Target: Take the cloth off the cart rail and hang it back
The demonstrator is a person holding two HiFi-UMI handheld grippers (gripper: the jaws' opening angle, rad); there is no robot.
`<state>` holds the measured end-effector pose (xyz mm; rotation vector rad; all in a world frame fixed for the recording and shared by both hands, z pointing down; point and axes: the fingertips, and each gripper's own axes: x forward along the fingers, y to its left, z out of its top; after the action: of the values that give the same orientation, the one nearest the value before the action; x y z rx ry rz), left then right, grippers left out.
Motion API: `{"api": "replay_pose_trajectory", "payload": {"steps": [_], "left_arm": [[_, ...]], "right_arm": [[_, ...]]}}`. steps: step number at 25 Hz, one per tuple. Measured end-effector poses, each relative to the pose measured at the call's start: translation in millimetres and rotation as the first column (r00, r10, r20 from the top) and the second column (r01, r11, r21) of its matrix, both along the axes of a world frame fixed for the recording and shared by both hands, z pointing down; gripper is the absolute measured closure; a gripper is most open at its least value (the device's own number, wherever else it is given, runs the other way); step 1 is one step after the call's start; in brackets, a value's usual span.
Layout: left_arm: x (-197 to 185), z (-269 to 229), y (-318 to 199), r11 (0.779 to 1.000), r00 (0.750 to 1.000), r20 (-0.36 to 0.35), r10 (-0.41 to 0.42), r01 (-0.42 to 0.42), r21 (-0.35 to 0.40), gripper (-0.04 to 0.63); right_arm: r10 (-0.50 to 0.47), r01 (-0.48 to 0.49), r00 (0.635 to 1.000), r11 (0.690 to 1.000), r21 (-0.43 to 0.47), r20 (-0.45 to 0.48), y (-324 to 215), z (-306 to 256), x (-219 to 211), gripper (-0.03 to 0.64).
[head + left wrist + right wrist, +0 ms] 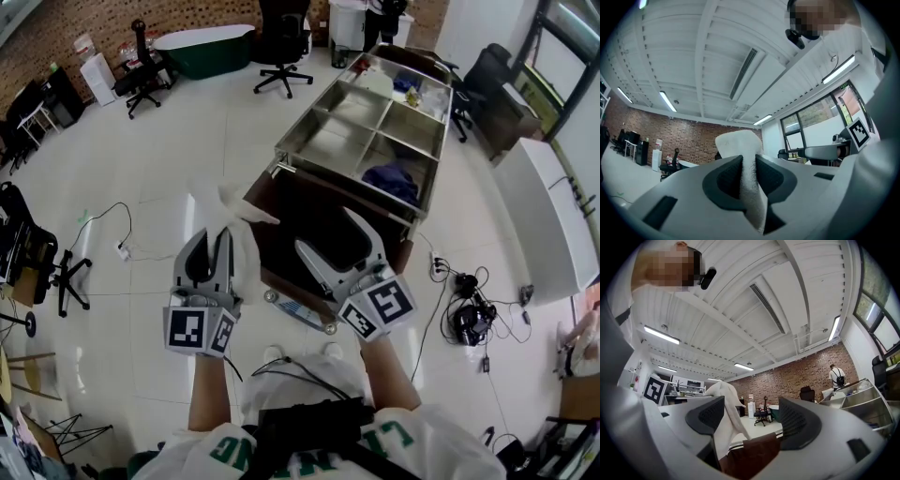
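My left gripper [212,240] is shut on a white cloth [236,214], held up in the air near the brown near end of the cart. In the left gripper view the cloth [739,143] runs down between the two dark pads [727,180] and bulges above them. To the right, my right gripper [336,240] stands open over the brown bag [314,225], nothing between its fingers. In the right gripper view the cloth [723,411] hangs just left of the open jaws, beside the left pad [707,416], with the brown bag [750,454] below.
The steel cart [330,150] has several open tray compartments, one holding a dark blue cloth [392,181]. Office chairs [281,42] stand beyond it, a white counter [539,216] at right, cables [469,314] on the floor. A person [836,376] stands far off by the brick wall.
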<state>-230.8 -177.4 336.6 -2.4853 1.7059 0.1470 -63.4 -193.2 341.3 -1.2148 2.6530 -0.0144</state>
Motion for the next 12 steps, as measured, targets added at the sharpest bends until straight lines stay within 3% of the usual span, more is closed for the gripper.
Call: {"api": "replay_pose_trajectory", "payload": {"steps": [12], "left_arm": [[53,-12,-12,0.992,0.992,0.024,0.127,-0.127,0.015,0.538]], "right_arm": [[0.100,-0.100,0.995,0.995,0.002,0.018,4,-1,41,0.247]]}}
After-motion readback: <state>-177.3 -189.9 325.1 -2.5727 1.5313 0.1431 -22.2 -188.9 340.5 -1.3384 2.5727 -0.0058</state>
